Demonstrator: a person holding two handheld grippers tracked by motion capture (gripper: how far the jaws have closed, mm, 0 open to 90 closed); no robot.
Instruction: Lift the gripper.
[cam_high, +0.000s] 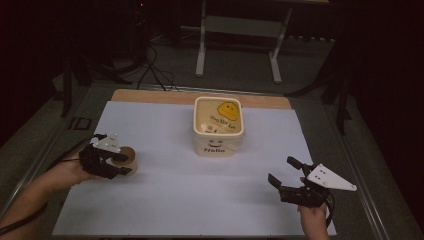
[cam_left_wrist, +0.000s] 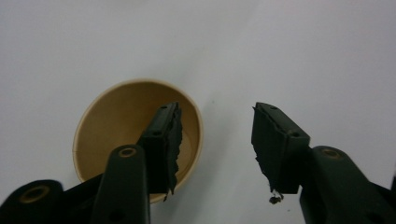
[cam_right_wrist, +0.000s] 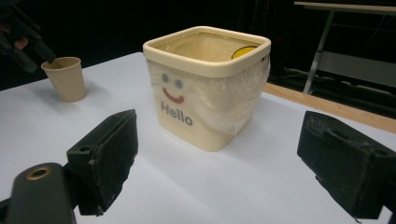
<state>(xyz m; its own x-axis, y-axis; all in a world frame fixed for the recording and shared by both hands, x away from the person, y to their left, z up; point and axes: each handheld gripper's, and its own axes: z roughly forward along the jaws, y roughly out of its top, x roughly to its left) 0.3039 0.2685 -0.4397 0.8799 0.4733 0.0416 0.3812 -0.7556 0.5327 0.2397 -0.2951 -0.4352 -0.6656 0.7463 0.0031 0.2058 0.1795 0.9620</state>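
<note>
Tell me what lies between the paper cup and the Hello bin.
Nothing: bare white table sheet separates the paper cup from the Hello bin, as the high view shows.

Cream "Hello" bin (cam_high: 218, 126) mid-table; white table sheet (cam_high: 200, 200).

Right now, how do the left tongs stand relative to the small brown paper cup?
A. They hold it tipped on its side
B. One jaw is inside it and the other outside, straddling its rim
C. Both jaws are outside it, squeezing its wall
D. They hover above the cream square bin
B: in the left gripper view the left tongs have one jaw inside the small brown paper cup and the other outside its rim, apart from the wall.
</note>
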